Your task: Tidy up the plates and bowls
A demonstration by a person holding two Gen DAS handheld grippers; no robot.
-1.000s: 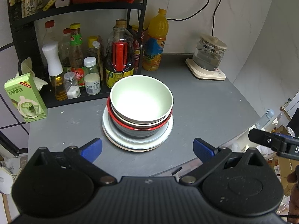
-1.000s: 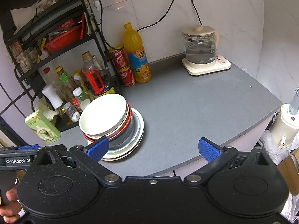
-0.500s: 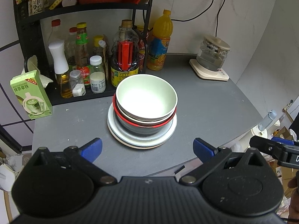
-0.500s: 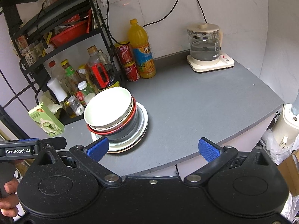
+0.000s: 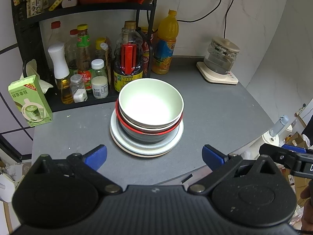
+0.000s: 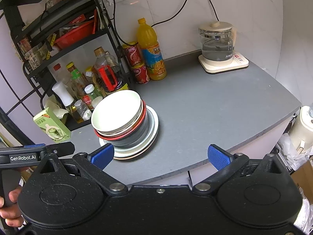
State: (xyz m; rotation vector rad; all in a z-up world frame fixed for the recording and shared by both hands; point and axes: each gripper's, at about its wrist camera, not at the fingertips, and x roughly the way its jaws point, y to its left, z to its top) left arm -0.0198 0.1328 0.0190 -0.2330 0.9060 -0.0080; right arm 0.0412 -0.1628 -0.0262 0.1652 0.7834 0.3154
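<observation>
A stack stands on the grey counter: a pale green bowl on top, nested in a red-rimmed bowl and a dark bowl, all on stacked plates. The stack also shows in the right wrist view, with its top bowl and plates. My left gripper is open and empty, near the counter's front edge, short of the stack. My right gripper is open and empty, at the front edge, right of the stack.
A black rack with several bottles stands behind the stack. An orange juice bottle, red cans, a glass kettle on its base and a green carton stand around. The counter's curved front edge is close.
Both grippers have drawn back and risen a little from the stack, which now looks smaller and farther. The dishes have not moved. Both grippers stayed open.
</observation>
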